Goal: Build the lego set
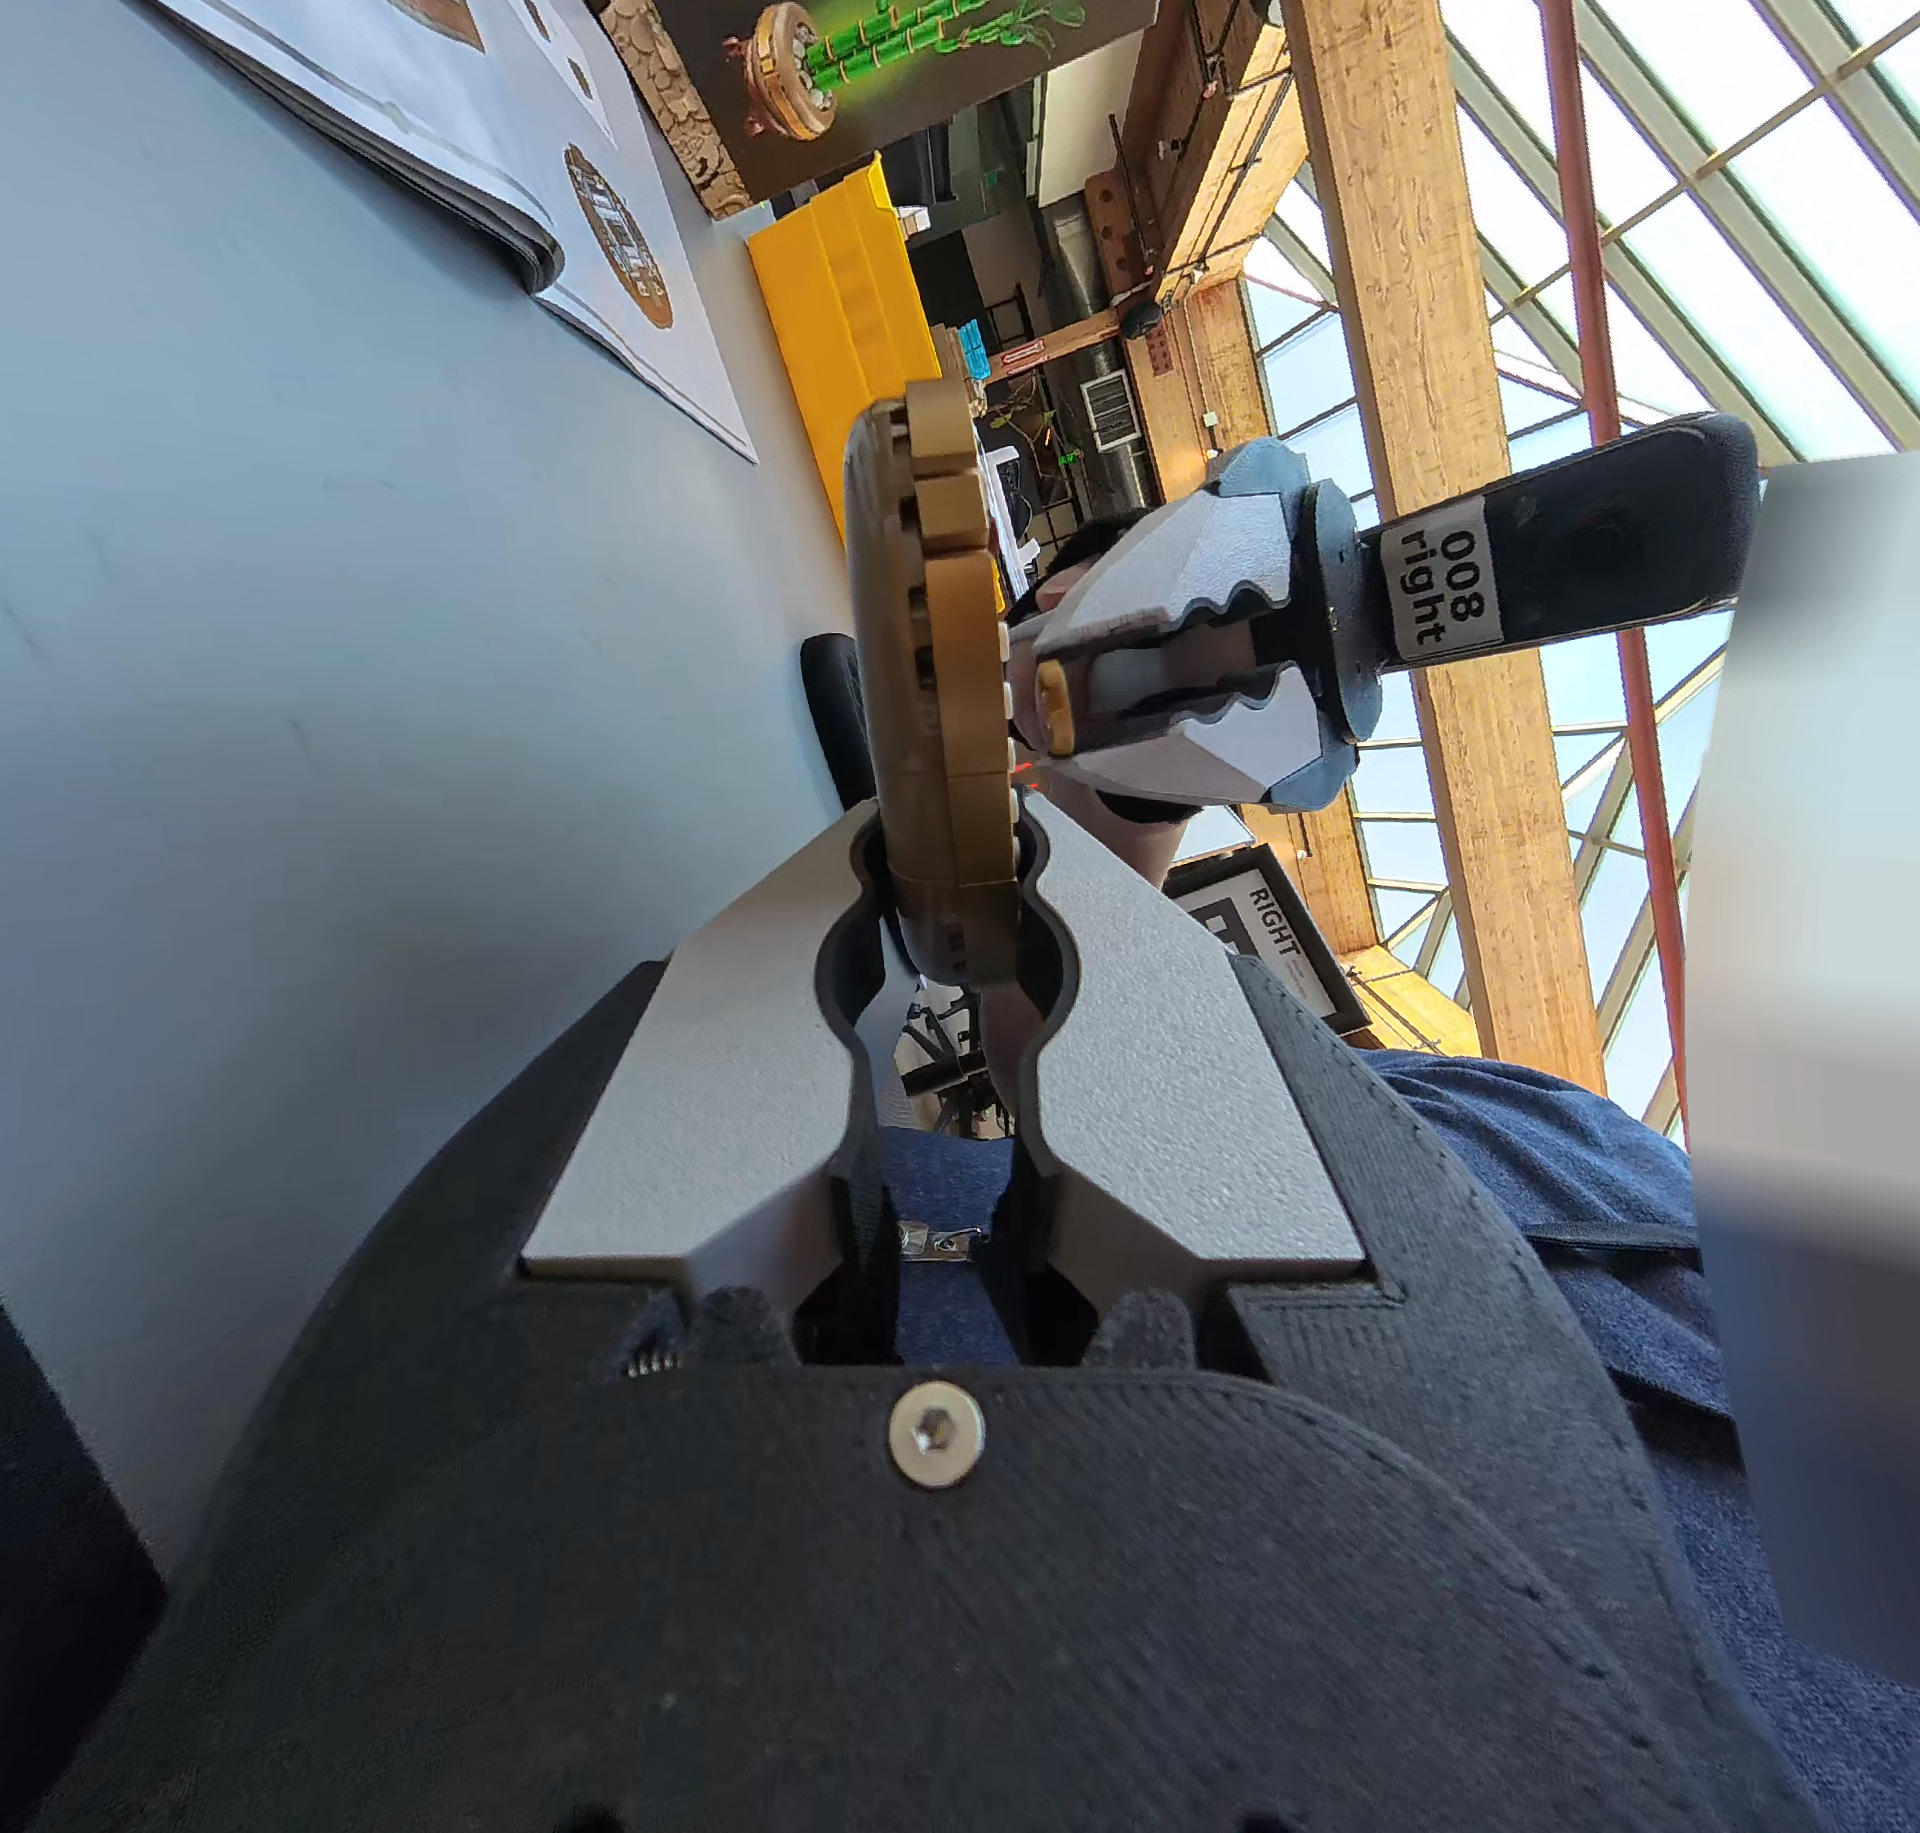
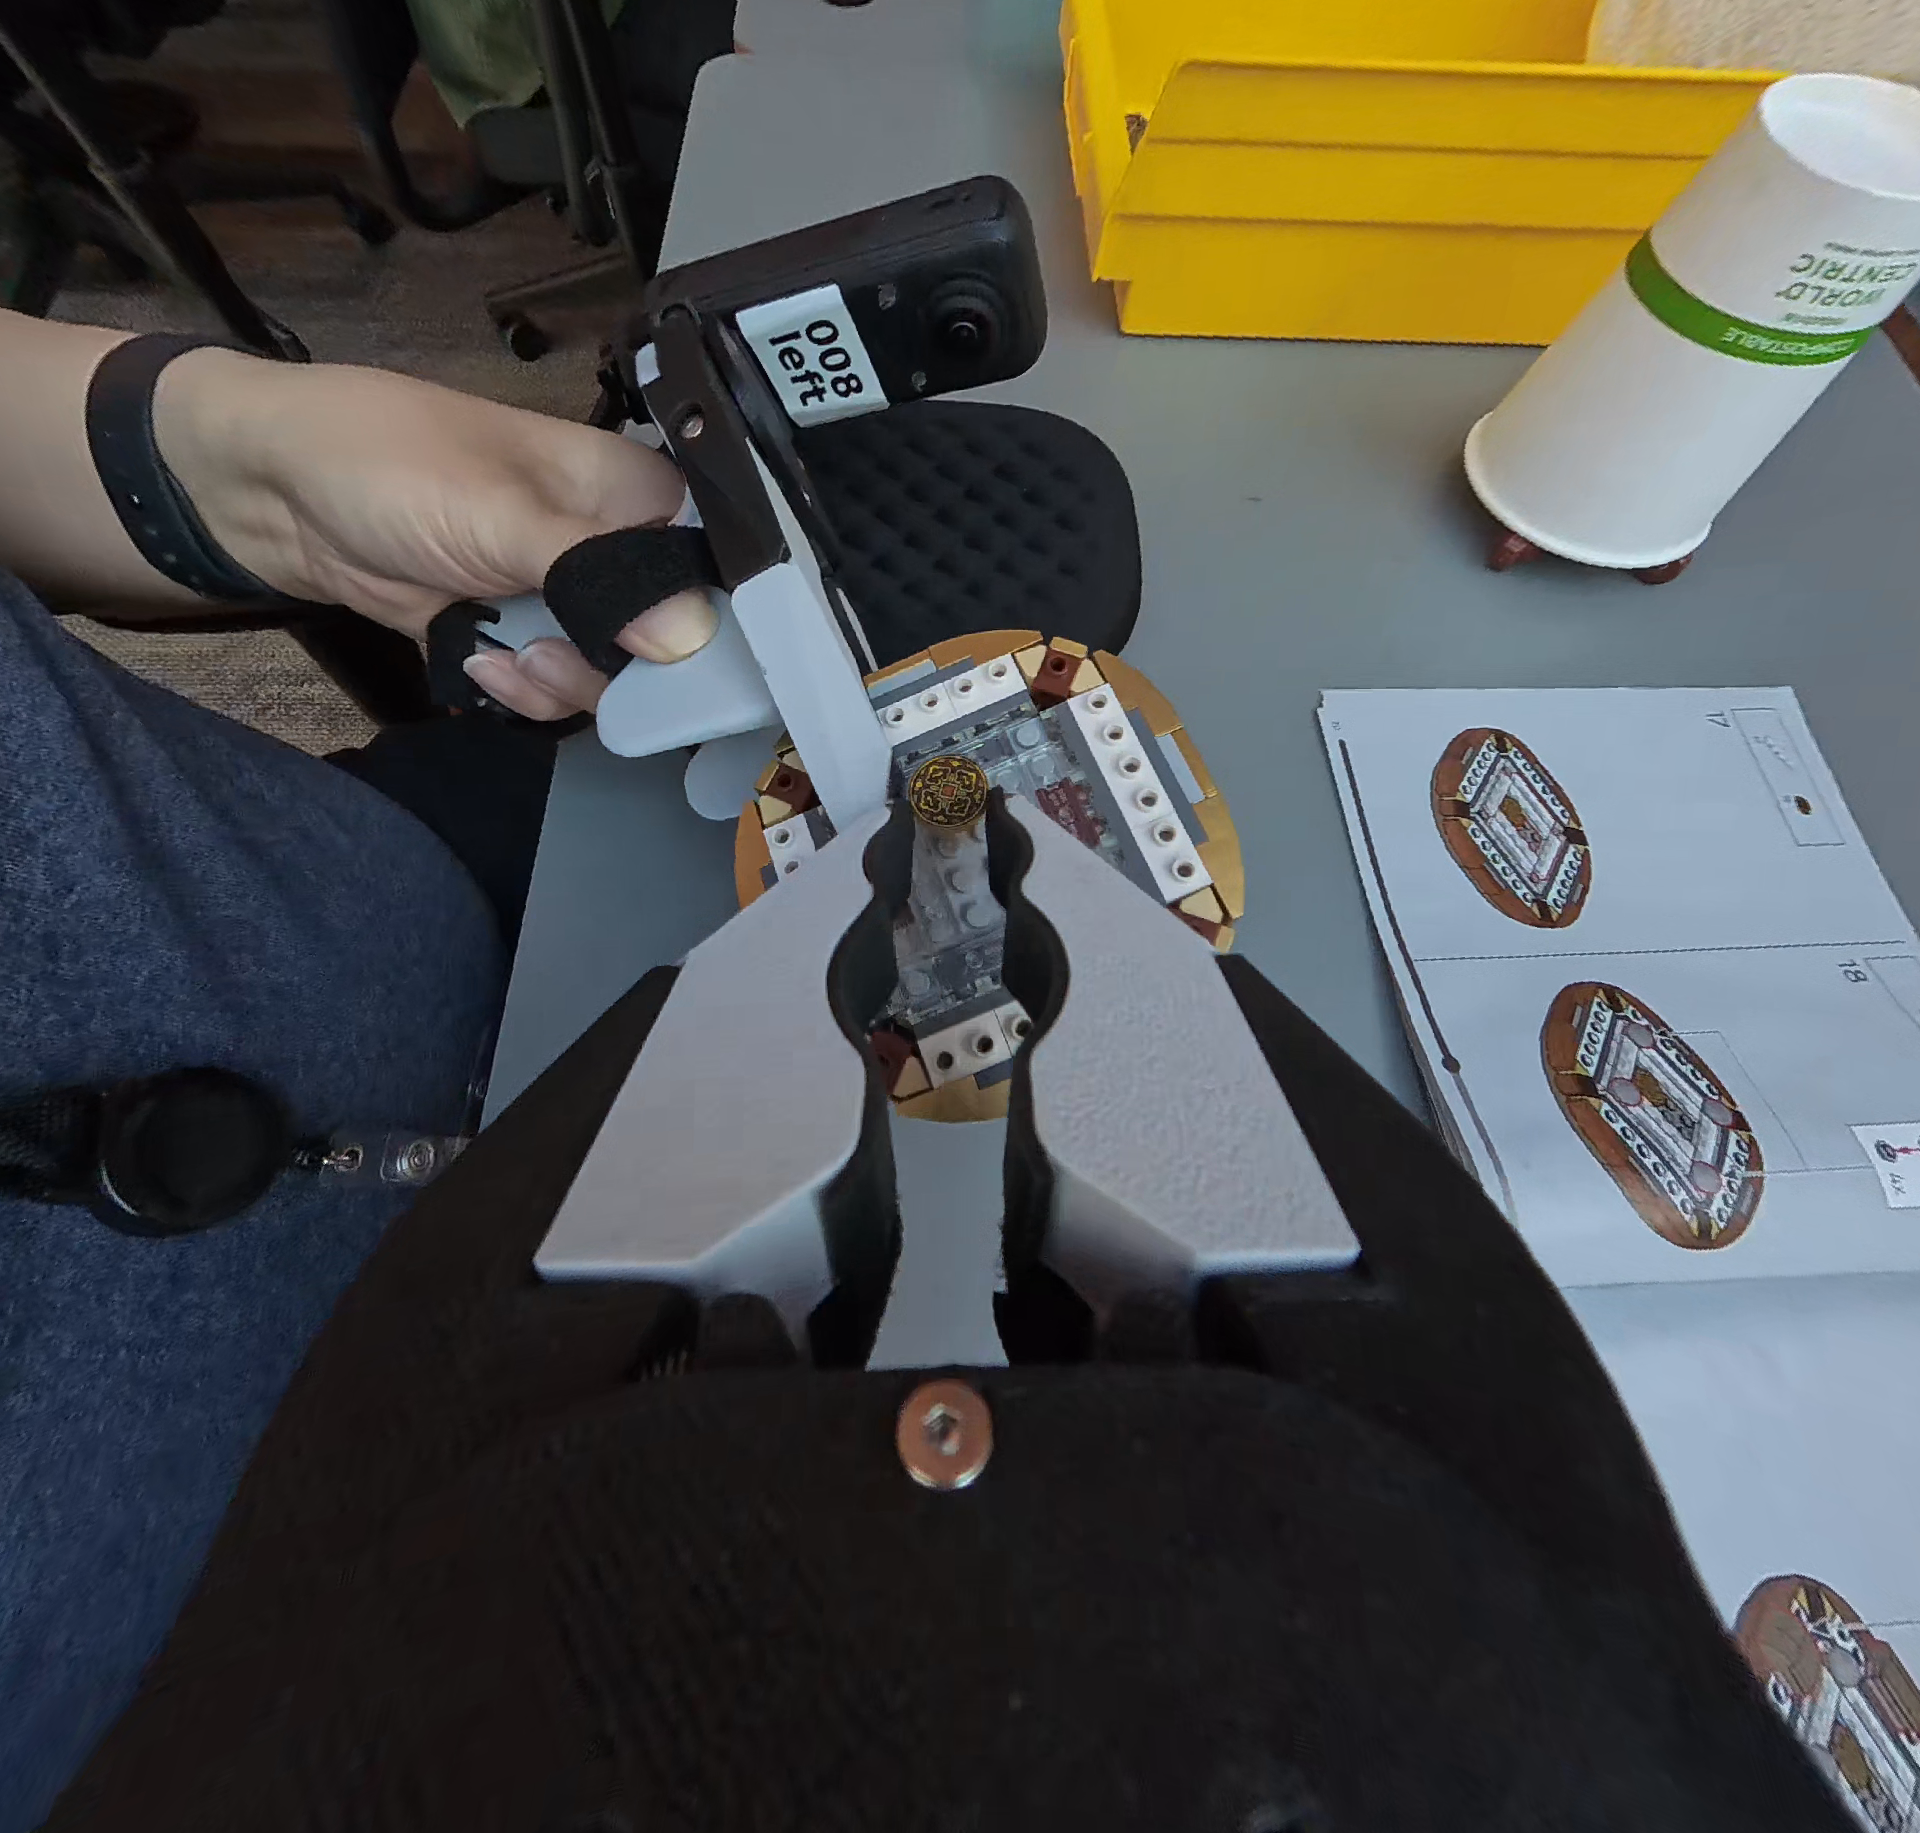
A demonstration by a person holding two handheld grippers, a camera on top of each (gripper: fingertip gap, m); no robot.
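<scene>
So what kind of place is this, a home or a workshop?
Probably a workshop or lab in a converted industrial building. A grey worktable carries yellow parts bins and an open instruction booklet, and the left wrist view shows heavy timber beams under a glazed roof.

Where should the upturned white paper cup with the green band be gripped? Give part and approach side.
Probably the side wall near its closed upper end, coming from above: the white paper cup stands mouth-down over small brown pieces on the grey table, so the rim is hard to reach.
</scene>
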